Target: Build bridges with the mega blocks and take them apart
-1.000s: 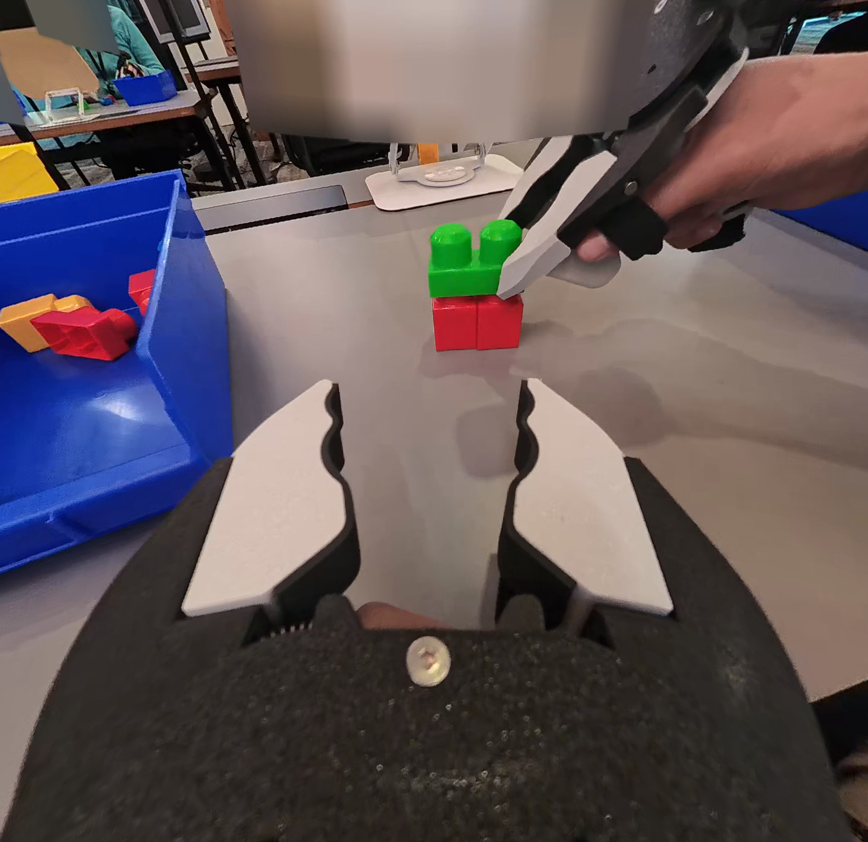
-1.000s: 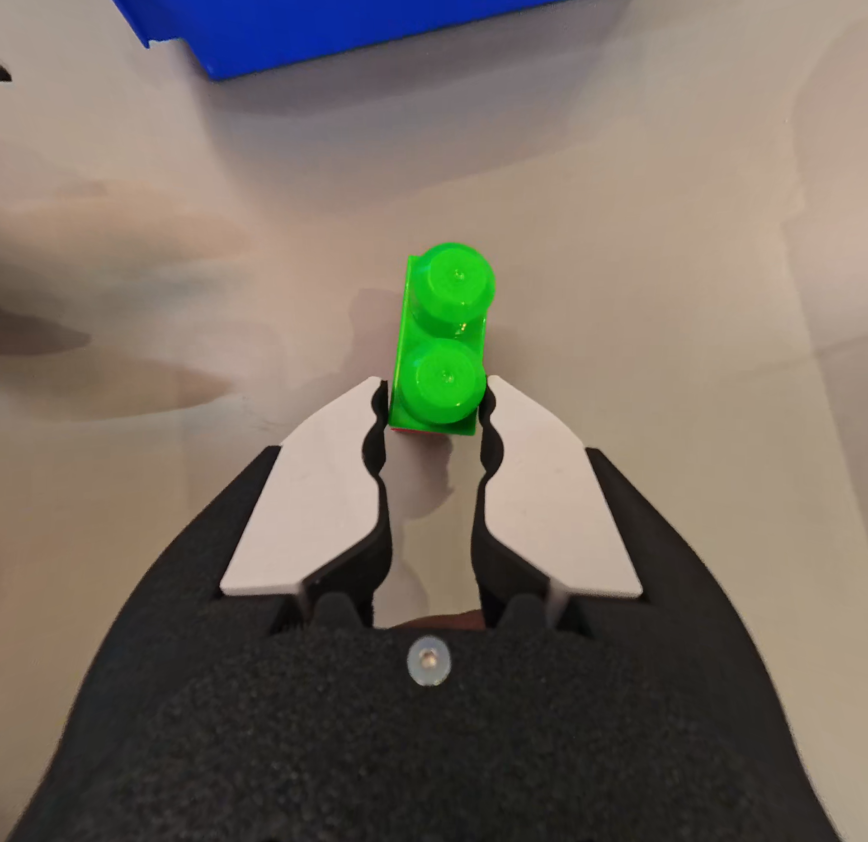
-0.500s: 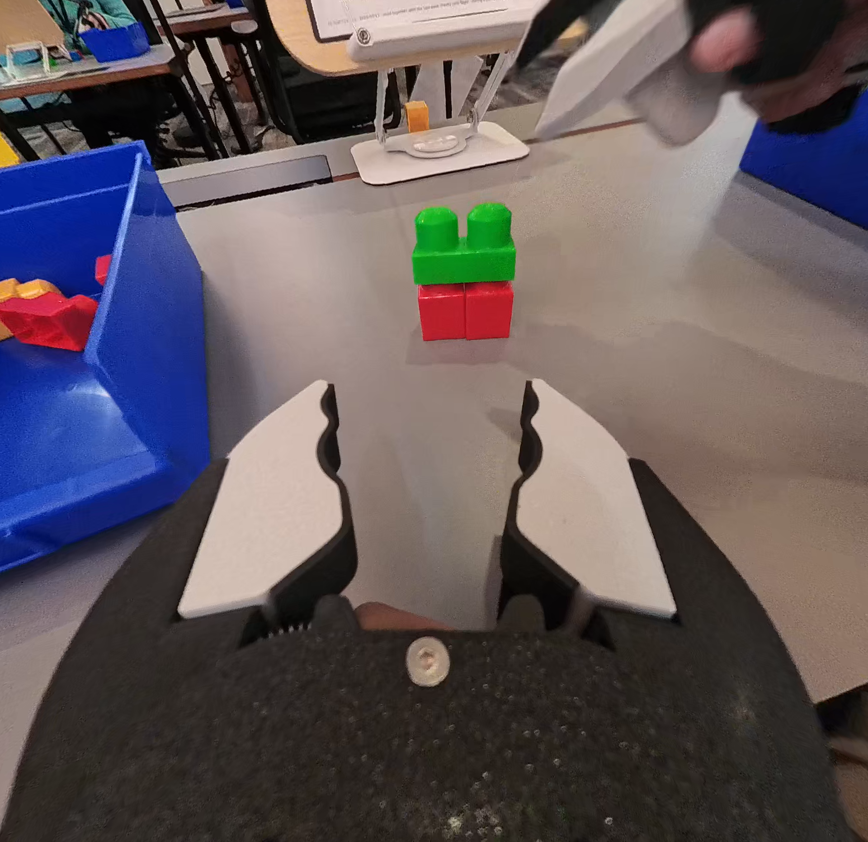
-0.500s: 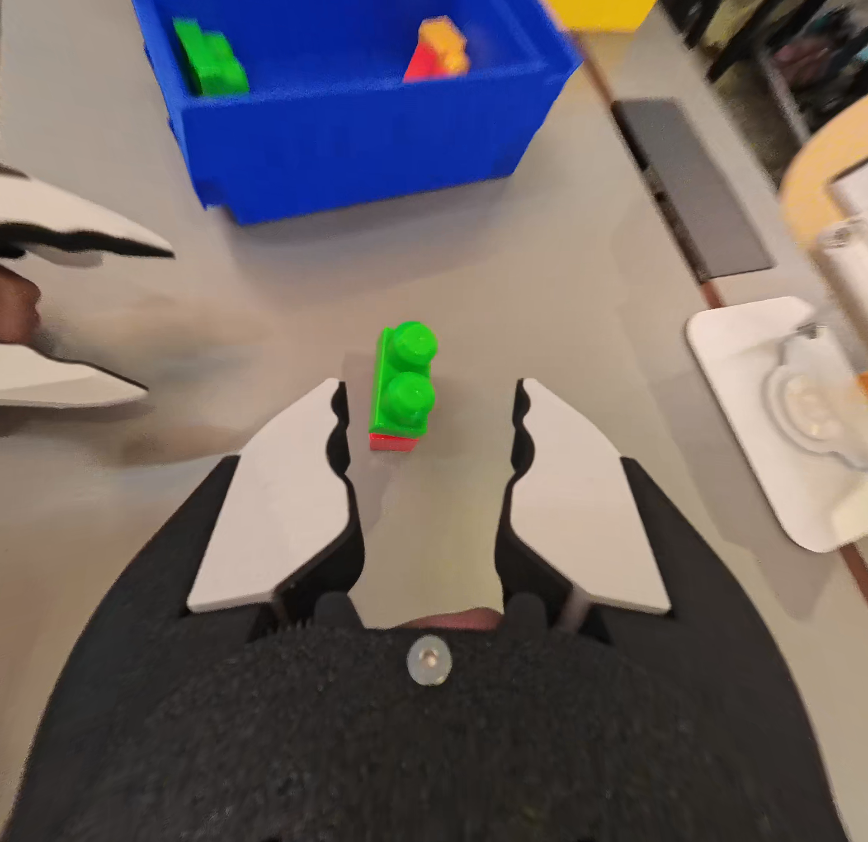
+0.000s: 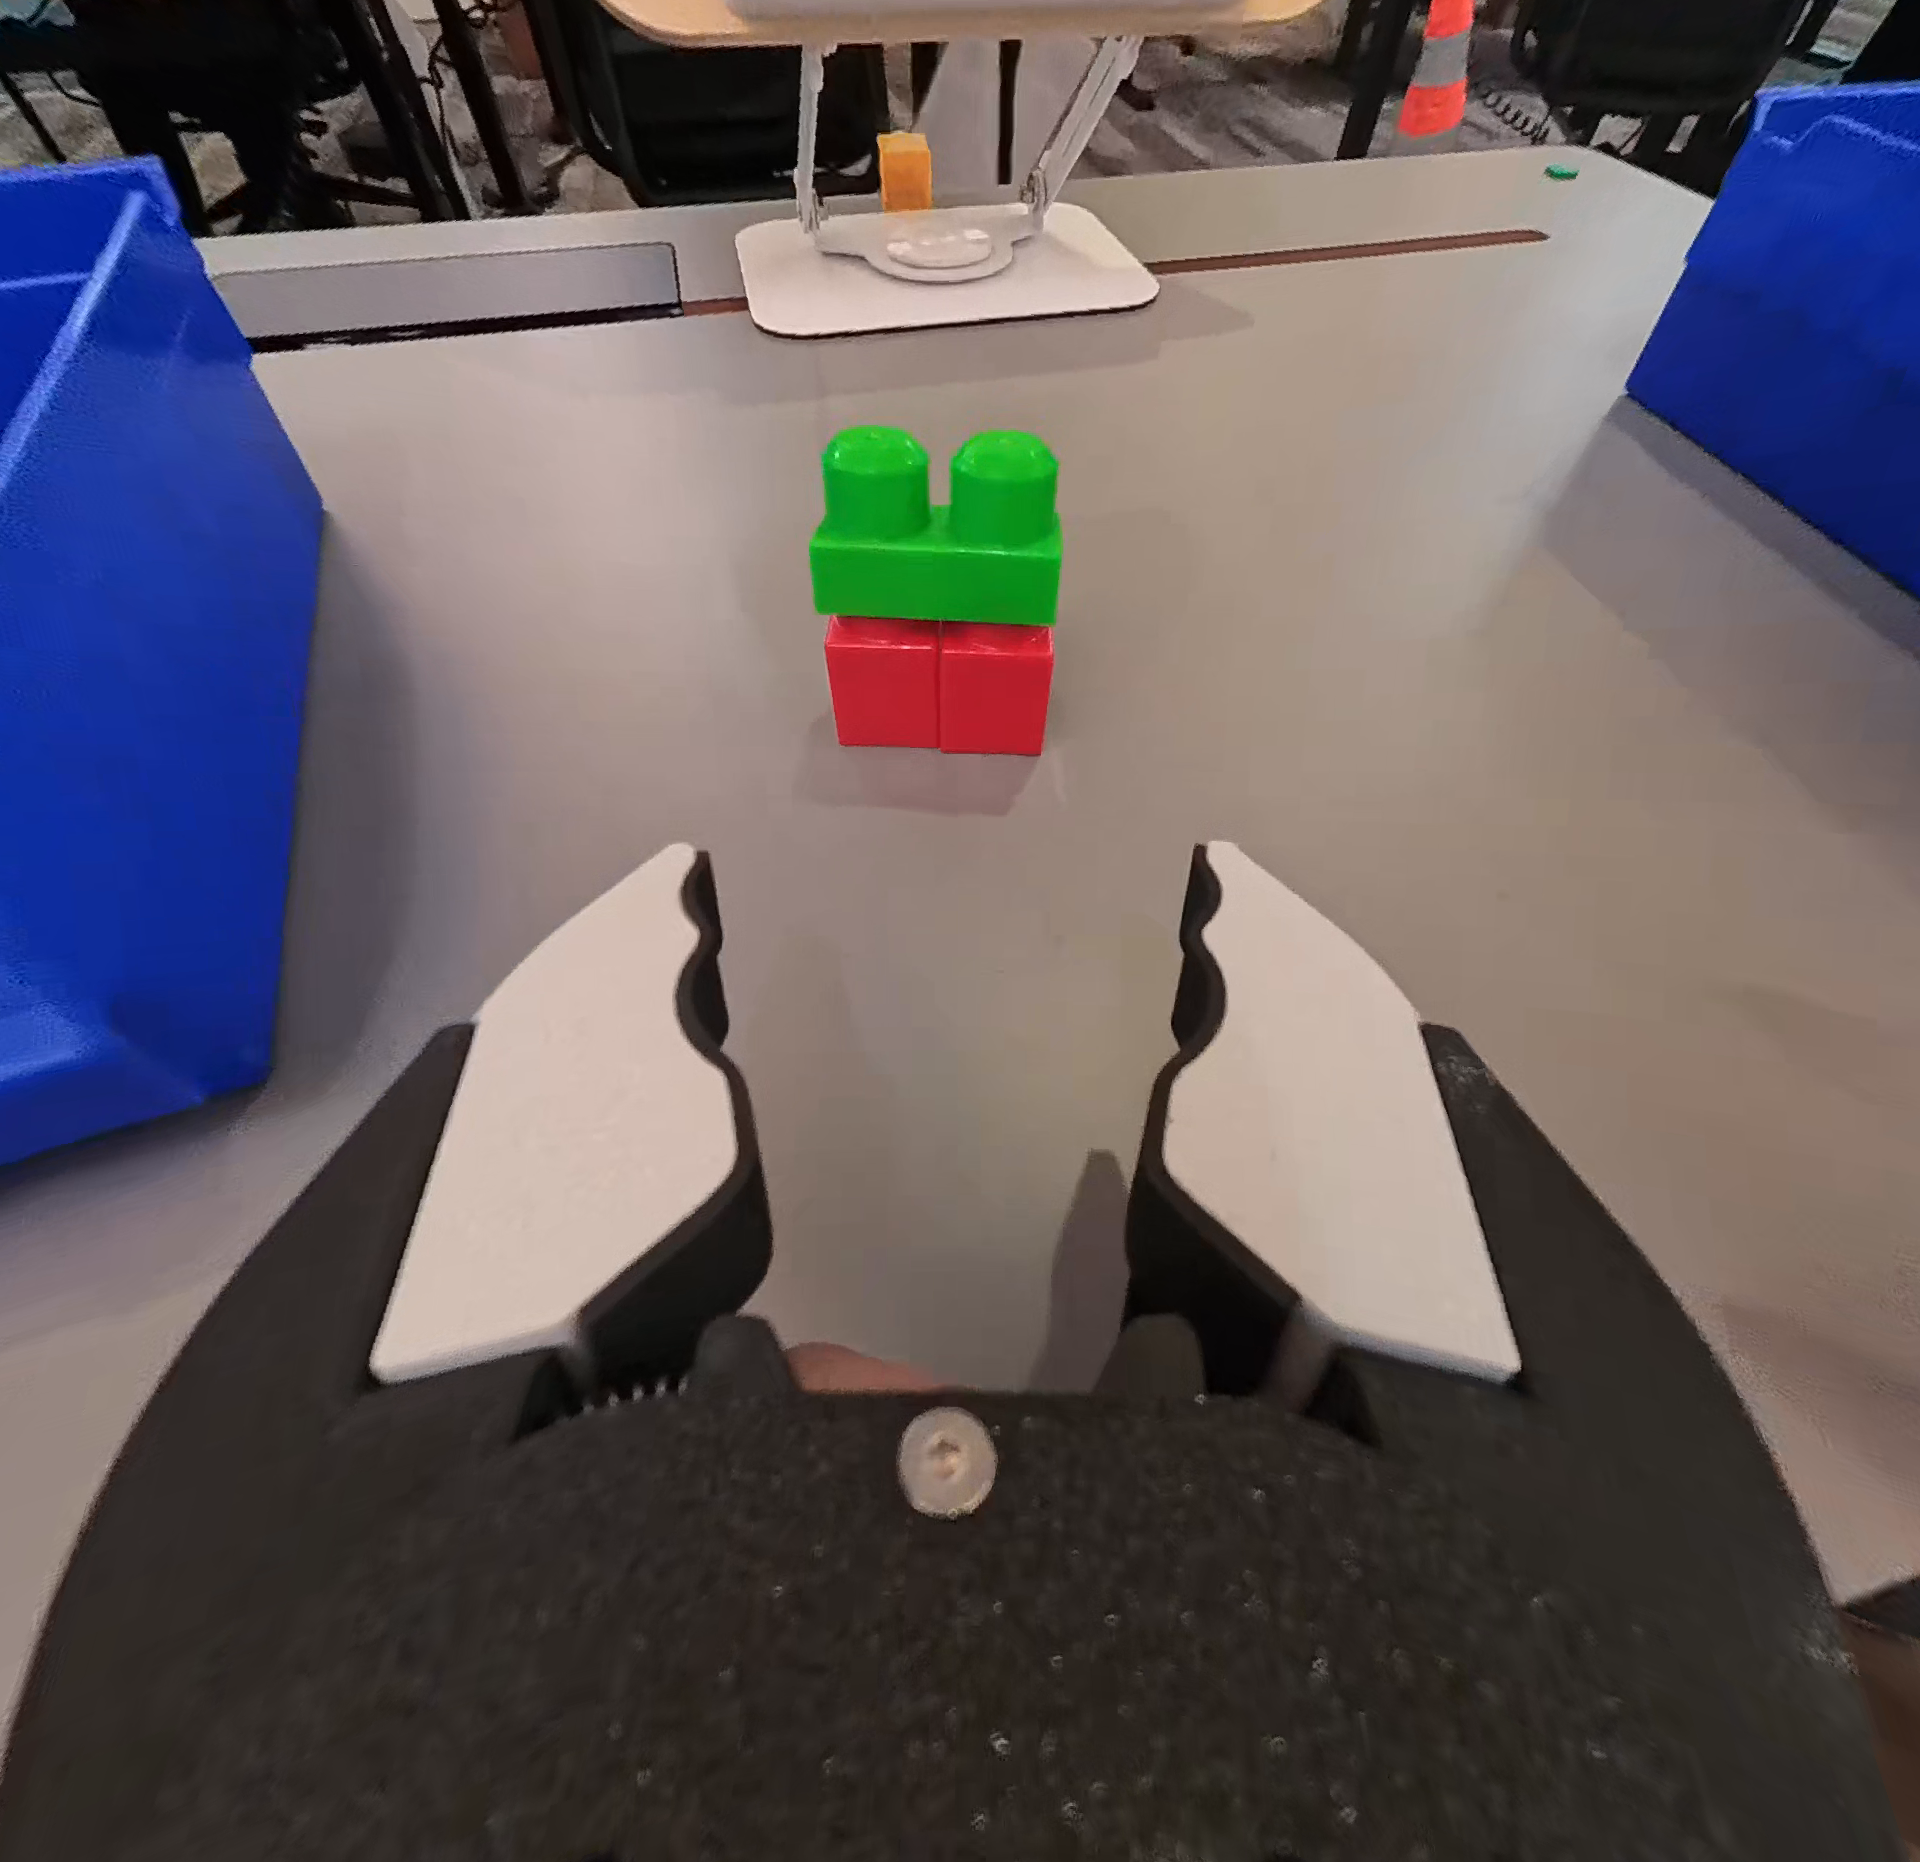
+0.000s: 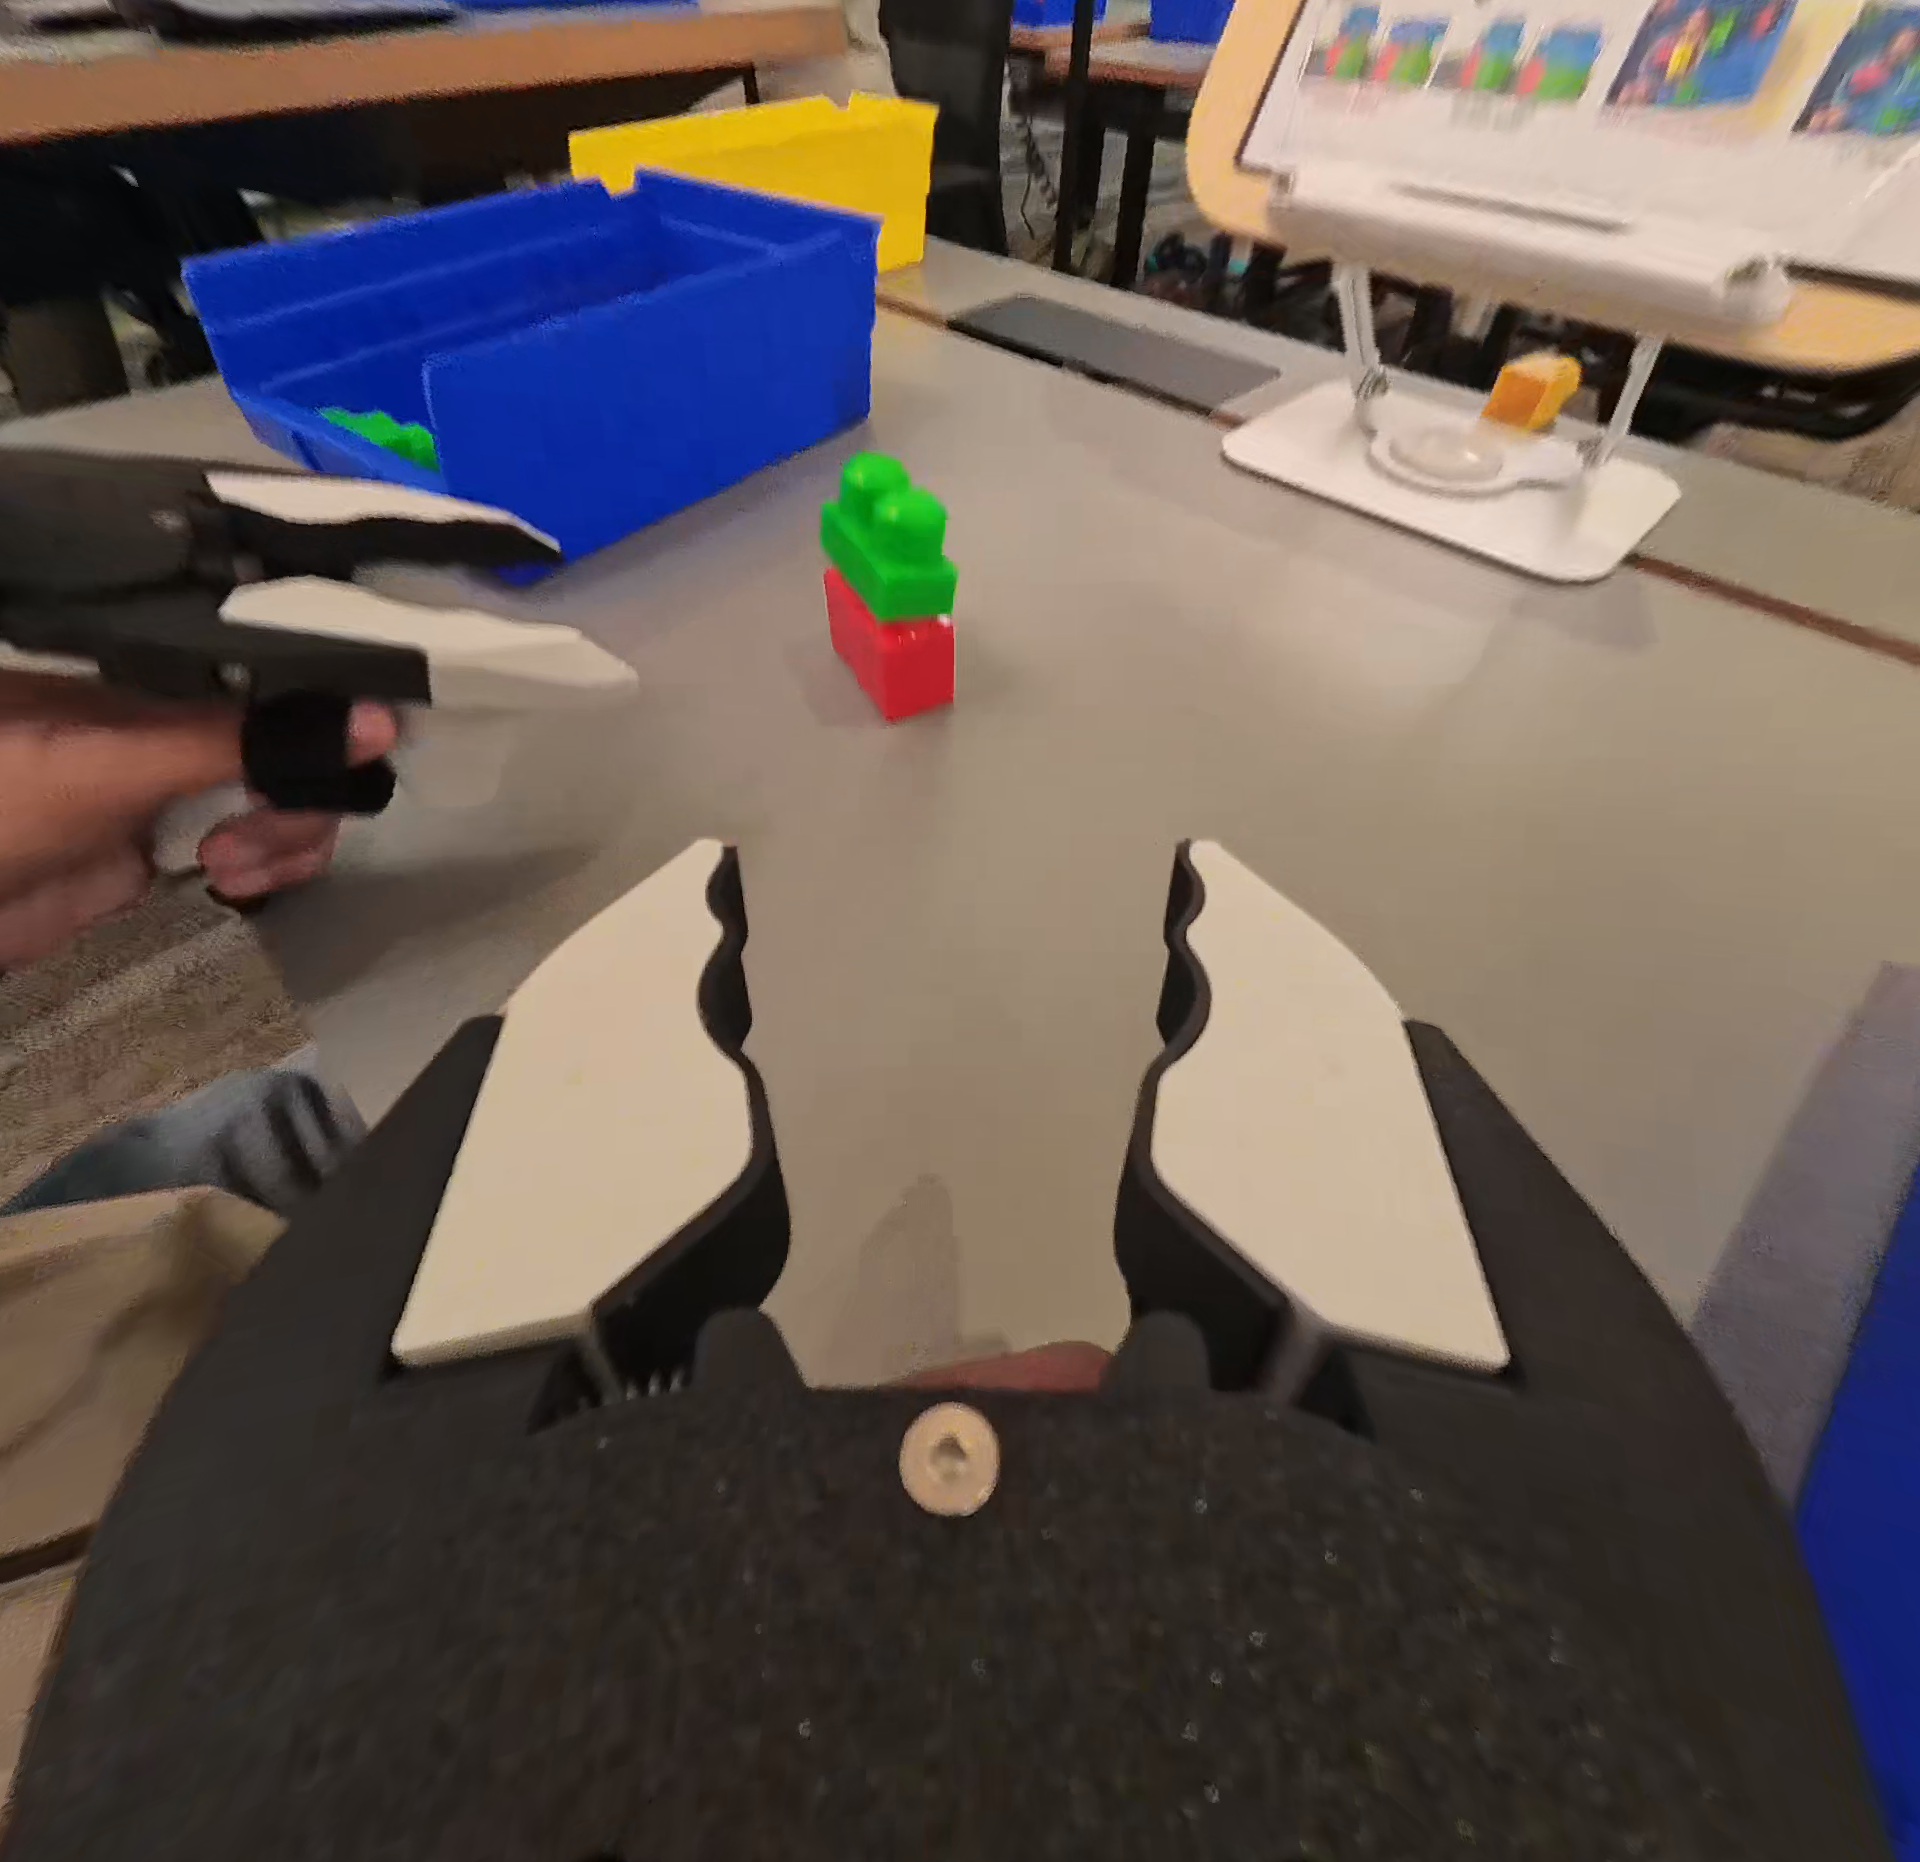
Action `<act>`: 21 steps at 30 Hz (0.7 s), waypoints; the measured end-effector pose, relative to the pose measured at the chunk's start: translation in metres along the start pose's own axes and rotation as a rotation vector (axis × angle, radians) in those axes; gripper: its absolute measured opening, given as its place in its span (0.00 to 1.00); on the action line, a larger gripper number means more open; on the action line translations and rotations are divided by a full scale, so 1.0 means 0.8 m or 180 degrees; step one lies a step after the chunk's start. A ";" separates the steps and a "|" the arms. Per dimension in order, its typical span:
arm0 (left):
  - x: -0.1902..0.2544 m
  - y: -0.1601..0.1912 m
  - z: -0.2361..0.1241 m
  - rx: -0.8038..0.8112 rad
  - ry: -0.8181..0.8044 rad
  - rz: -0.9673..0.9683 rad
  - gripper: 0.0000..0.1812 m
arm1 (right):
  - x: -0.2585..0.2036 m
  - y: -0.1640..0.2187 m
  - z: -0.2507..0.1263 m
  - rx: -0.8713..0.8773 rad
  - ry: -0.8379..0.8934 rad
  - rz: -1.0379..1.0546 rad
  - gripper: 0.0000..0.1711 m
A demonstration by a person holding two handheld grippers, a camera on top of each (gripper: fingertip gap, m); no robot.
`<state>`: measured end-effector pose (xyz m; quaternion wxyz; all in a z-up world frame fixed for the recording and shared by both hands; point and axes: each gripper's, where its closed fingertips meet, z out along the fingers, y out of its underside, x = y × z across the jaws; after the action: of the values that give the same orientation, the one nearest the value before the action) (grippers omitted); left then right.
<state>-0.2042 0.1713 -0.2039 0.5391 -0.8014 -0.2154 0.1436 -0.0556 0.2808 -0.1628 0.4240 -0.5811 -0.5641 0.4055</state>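
A green two-stud block [image 5: 935, 565] sits on top of two red blocks [image 5: 938, 685] standing side by side on the grey table [image 5: 1299, 773]. The stack also shows in the right wrist view, green block [image 6: 888, 545] over red blocks [image 6: 894, 643]. My left gripper [image 5: 948, 867] is open and empty, a short way in front of the stack; it also shows at the left of the right wrist view [image 6: 582, 607]. My right gripper [image 6: 951, 862] is open and empty, pulled back from the stack.
A blue bin [image 5: 135, 669] stands left of the stack, with green blocks [image 6: 384, 430] inside. Another blue bin [image 5: 1808, 358] is at the right. A white stand [image 5: 940, 264] holding an instruction board is behind the stack. A yellow bin [image 6: 769, 165] sits farther off. The green two-stud block [image 5: 935, 565] sits 10 cm or so from the ends of my left fingers. The right camera catches it too, in the right wrist view [image 6: 844, 546].
My right gripper has let go of the green block, opened, and drawn back and away from the stack. My left gripper stayed open in front of the stack.
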 end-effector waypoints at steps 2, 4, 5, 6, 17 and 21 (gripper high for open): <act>0.002 0.001 0.003 -0.0012 -0.0024 0.0002 0.47 | 0.003 0.010 -0.006 -0.0001 0.0091 -0.0042 0.45; 0.004 0.002 0.006 -0.0045 -0.0033 0.0004 0.47 | 0.006 0.012 -0.011 0.0006 0.0094 -0.0016 0.45; 0.006 0.002 0.007 -0.0062 -0.0036 0.0025 0.47 | 0.008 0.011 -0.012 0.0025 0.0074 0.0031 0.45; 0.006 0.002 0.008 -0.0073 -0.0055 0.0048 0.47 | 0.010 0.010 -0.013 0.0043 0.0044 0.0087 0.45; 0.002 0.013 0.052 -0.0524 -0.0107 0.0108 0.56 | 0.017 0.013 -0.009 -0.0019 -0.0089 0.0162 0.45; -0.001 0.014 0.083 -0.0804 -0.0047 0.0057 0.59 | 0.016 0.014 -0.009 -0.0027 -0.0112 0.0146 0.45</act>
<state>-0.2335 0.2201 -0.2392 0.4311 -0.8637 -0.2285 0.1261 -0.0447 0.2933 -0.1707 0.4021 -0.5884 -0.5597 0.4229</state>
